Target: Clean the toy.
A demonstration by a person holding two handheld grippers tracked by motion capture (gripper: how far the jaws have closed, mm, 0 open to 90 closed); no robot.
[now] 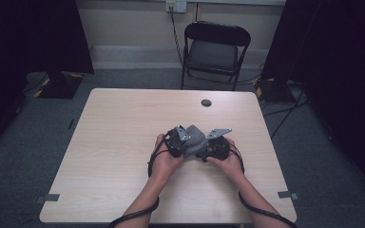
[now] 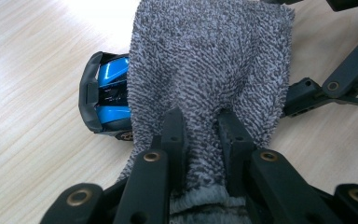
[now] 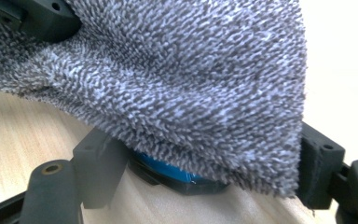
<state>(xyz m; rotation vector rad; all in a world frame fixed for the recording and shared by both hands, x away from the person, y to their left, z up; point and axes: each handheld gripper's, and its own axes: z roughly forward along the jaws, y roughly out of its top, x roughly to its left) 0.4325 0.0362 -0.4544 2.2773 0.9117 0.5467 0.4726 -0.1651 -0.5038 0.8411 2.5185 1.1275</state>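
On the pale wooden table (image 1: 123, 137), nearer its front edge than its far edge and slightly right of the middle, both hands meet over one small bundle.

On the left, the left gripper (image 1: 175, 142) has its jaws pinched tight on a fold of the grey terry cloth (image 2: 209, 70) — in the left gripper view the two black jaws stand close together with the pile bunched between them. The cloth is draped over a blue and black toy car (image 2: 107, 93), whose one end pokes out at the cloth's edge and rests on the table.

On the right, the right gripper (image 1: 214, 147) has its jaws spread wide on either side of the car (image 3: 168, 170), a strip of blue showing under the cloth's hem (image 3: 191, 93). Whether the pads actually press on the car's sides I cannot tell — the cloth hangs over the contact points.

By my reading the work is wiping or covering the car with the cloth, and it looks under way rather than finished: the cloth already lies over most of the body, one end is still bare.

Most of the car is hidden under the cloth, so how clean it is cannot be judged. In the high view the bundle is small and dim, and the hands cover much of both grippers.
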